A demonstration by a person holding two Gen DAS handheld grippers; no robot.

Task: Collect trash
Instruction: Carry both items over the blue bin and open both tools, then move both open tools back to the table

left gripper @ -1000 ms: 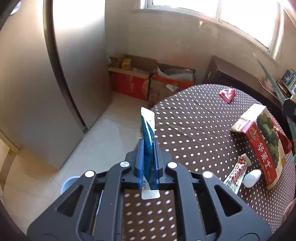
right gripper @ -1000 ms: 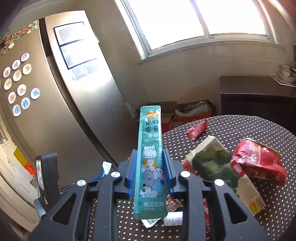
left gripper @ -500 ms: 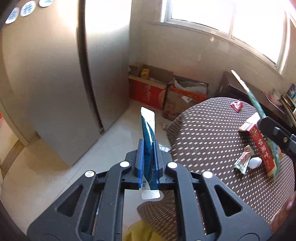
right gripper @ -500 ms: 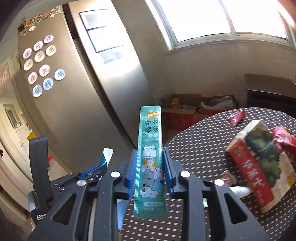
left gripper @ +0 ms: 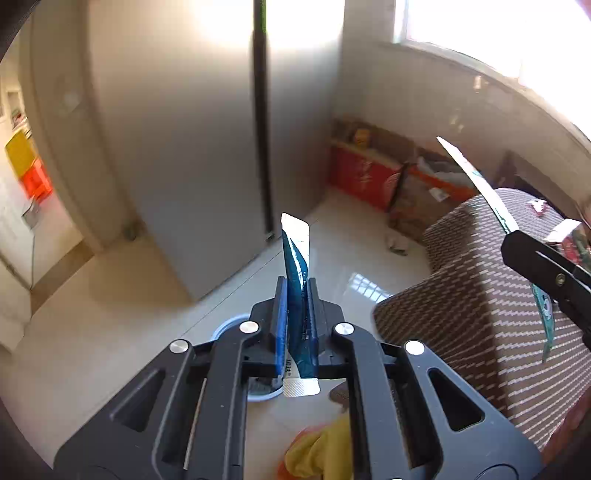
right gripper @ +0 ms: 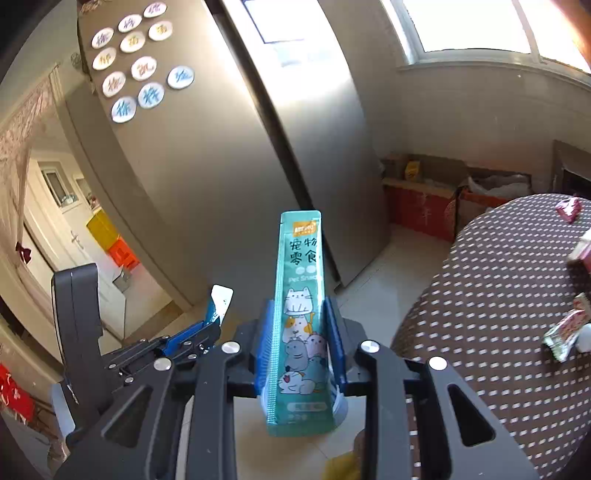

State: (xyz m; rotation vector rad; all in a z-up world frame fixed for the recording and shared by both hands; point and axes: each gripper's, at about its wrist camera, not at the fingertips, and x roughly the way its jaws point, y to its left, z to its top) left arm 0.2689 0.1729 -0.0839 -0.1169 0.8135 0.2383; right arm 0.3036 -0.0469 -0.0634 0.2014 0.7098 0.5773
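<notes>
Left wrist view: left gripper (left gripper: 297, 314) clamps a blue wrapper (left gripper: 295, 273) upright at centre, above the pale bin (left gripper: 229, 326) on the floor, likely for dropping; right gripper (right gripper: 301, 343) pinches a teal snack packet (right gripper: 299, 314) at centre; more wrappers (right gripper: 561, 332) on the table (right gripper: 491, 295), right edge.

A tall steel-grey fridge (right gripper: 236, 155) with round magnets (right gripper: 142, 66) on its side stands on a pale glossy tiled floor (left gripper: 110, 295), and sunlight pours in from a window (right gripper: 472, 26) set in a beige wall. Red cardboard boxes (left gripper: 364, 173) sit against that wall, near the round surface (right gripper: 498, 295) covered in a brown white-dotted cloth. A doorway (right gripper: 74, 229) to the fridge's left opens onto a brighter room with yellow and orange crates (right gripper: 110, 240).
</notes>
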